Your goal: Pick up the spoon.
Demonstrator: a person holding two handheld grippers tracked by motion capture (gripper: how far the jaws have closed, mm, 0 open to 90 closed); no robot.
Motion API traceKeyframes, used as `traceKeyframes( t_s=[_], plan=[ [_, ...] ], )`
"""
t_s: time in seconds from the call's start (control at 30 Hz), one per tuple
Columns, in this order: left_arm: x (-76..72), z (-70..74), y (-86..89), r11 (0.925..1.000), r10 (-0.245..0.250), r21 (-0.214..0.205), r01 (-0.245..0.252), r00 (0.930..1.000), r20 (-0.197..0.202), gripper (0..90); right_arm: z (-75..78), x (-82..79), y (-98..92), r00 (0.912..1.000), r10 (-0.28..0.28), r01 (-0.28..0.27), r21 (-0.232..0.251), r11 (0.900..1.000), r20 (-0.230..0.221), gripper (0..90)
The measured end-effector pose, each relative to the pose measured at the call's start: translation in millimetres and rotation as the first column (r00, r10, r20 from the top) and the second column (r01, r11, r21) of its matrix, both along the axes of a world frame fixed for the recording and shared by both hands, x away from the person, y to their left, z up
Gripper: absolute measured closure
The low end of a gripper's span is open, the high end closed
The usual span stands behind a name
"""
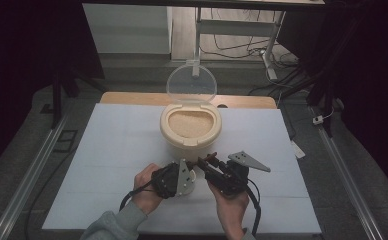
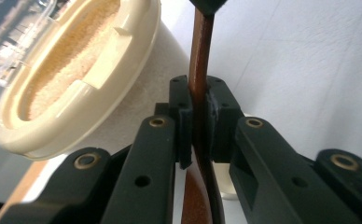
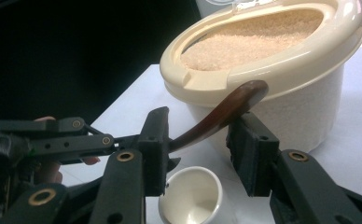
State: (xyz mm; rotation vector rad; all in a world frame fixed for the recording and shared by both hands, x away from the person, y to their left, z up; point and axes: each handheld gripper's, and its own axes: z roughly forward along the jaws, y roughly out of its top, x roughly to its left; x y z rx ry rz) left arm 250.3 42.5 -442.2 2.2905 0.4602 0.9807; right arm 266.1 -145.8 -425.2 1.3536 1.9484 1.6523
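Hand-held gripper, left [image 1: 194,169]: jaws are pressed together on the brown spoon [image 2: 200,60]; in the left gripper view the handle is seen clamped edge-on between the two pads. This unit is held just in front of the cream rice container [image 1: 190,126], on the person's side, above the small white cup [image 3: 191,198].

Spoon: a dark brown, curved handle is seen rising from the left jaws toward the container wall, its rounded end close to the container's rim in the right gripper view. The bowl end is hidden by the jaws, so it cannot be told whether anything is carried in it.

Hand-held gripper, right [image 3: 198,147]: set just to the right of the left unit, also in front of the container. Its jaws are spread on either side of the spoon handle; the left pad is at or very near the handle, the right pad is apart from it. No grip is yet made.

Container: lid [image 1: 191,84] stood open at the back, grain level near the rim, placed mid-tabletop [image 1: 107,150].

Step judged: handover of the spoon from left to right. Next move calls for the right jaws to be closed squarely on the handle before the left grip is released; a slanted pinch could let the curved handle twist.
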Motion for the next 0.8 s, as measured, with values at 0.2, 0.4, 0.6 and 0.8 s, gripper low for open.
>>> traceKeyframes(
  t_s=[0.2, 0.4, 0.6, 0.8],
  plan=[
    [-2.0, -4.0, -5.8, 0.999, 0.017, 0.041, -0.019, 0.9984, 0.054, 80.4, -0.6, 2.1, 0.1, 0.9997, -0.017, 0.017, 0.033, 0.9993, 0.015, 64.7],
    [-5.5, -2.8, -9.2, 0.999, 0.012, 0.043, -0.015, 0.9967, 0.08, 78.1, 0.9, 3.6, -2.9, 0.9997, -0.003, 0.001, 0.083, 0.9966, 0.025, 70.4],
    [-5.5, 3.6, -6.7, 0.9994, 0.011, 0.032, -0.014, 0.9953, 0.097, 76.4, 5.0, 3.0, -5.2, 0.9985, 0.045, -0.049, 0.141, 0.9888, 0.033, 82.1],
    [-6.5, 15.1, -0.9, 0.9998, -0.009, -0.017, 0.01, 0.9962, 0.086, 76.5, 11.1, 0.8, -6.9, 0.9939, 0.072, -0.086, 0.176, 0.9806, 0.083, 83.5]
  ],
)
